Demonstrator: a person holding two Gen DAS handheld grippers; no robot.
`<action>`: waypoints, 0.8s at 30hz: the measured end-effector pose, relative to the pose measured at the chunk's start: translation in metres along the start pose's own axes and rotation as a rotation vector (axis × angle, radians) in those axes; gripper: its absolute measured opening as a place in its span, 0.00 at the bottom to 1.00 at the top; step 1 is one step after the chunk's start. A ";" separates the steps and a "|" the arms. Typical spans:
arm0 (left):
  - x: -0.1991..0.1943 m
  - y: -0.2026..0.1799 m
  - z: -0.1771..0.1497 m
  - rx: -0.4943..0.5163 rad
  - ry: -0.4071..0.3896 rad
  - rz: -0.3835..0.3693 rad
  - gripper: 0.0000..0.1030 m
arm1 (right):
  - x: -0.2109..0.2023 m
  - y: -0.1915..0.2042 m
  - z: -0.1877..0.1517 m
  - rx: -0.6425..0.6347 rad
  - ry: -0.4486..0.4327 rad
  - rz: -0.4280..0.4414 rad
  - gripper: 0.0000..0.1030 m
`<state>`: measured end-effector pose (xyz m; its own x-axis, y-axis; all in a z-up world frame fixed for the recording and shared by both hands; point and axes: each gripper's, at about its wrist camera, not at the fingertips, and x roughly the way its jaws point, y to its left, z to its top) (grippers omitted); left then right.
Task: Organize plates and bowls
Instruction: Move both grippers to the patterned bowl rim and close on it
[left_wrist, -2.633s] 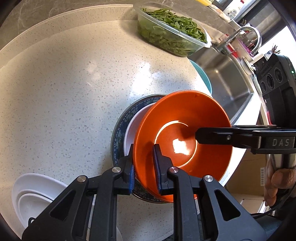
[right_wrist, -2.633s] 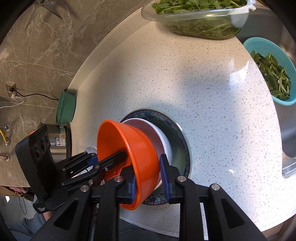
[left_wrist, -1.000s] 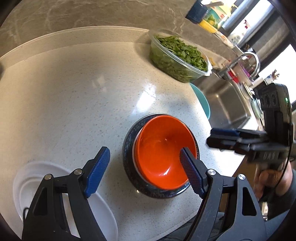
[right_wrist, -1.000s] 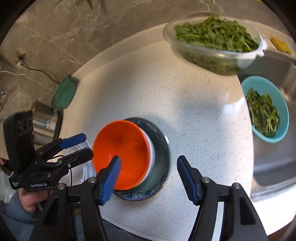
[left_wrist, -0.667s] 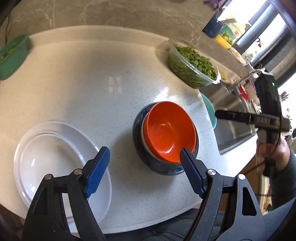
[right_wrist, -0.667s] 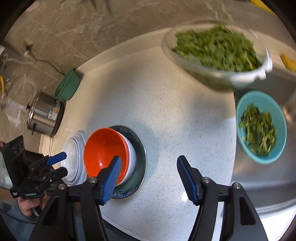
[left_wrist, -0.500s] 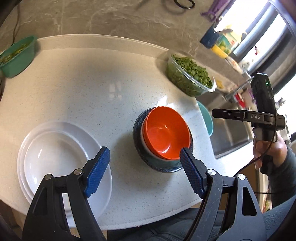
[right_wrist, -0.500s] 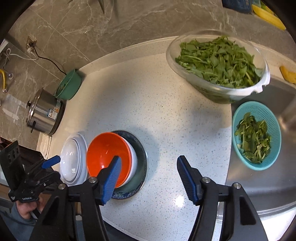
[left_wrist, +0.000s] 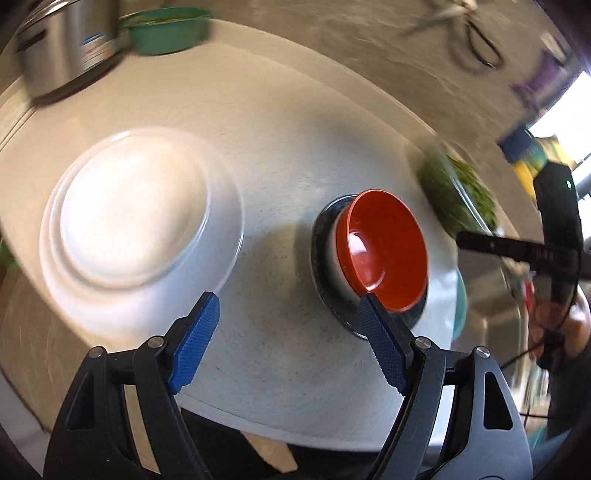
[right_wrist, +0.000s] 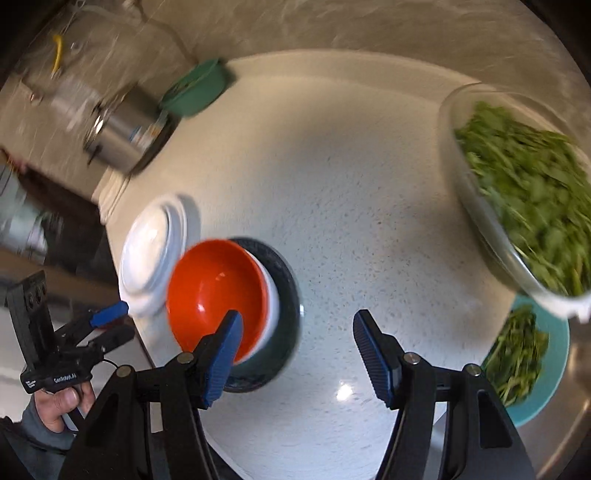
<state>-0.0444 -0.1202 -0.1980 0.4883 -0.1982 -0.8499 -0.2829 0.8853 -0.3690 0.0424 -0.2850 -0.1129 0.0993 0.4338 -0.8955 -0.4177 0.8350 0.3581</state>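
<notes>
An orange bowl (left_wrist: 384, 254) (right_wrist: 218, 295) rests inside a white bowl (right_wrist: 271, 299) on a dark blue patterned plate (left_wrist: 321, 258) (right_wrist: 291, 295) near the counter's front edge. To its left lies a stack of white plates (left_wrist: 140, 218) (right_wrist: 151, 258). My left gripper (left_wrist: 284, 339) hangs open above the bare counter between the two stacks, holding nothing. My right gripper (right_wrist: 295, 347) is open too, raised over the counter just right of the orange bowl, empty. Both views are motion-blurred.
A clear tub of greens (right_wrist: 524, 192) (left_wrist: 458, 195) and a teal colander of greens (right_wrist: 532, 354) sit by the sink (left_wrist: 491, 306). A steel pot (left_wrist: 62, 44) (right_wrist: 122, 125) and a green bowl (left_wrist: 166, 29) (right_wrist: 195, 88) stand at the counter's far left.
Both grippers let go of the orange bowl, opened and drew back from the stack. Both wrists rolled; the left gripper swung left, so the white plates now fill more of its view.
</notes>
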 end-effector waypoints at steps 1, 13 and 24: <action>0.003 -0.002 -0.005 -0.023 -0.011 0.009 0.75 | 0.002 -0.002 0.002 -0.020 0.014 0.003 0.64; 0.050 -0.025 -0.034 -0.151 0.010 0.131 0.75 | 0.049 -0.012 0.010 -0.140 0.171 0.041 0.64; 0.076 -0.020 -0.034 -0.137 0.003 0.164 0.73 | 0.074 -0.019 0.020 -0.186 0.194 0.083 0.63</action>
<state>-0.0297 -0.1674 -0.2680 0.4237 -0.0578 -0.9039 -0.4678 0.8406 -0.2731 0.0755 -0.2621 -0.1811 -0.1092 0.4101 -0.9055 -0.5776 0.7152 0.3936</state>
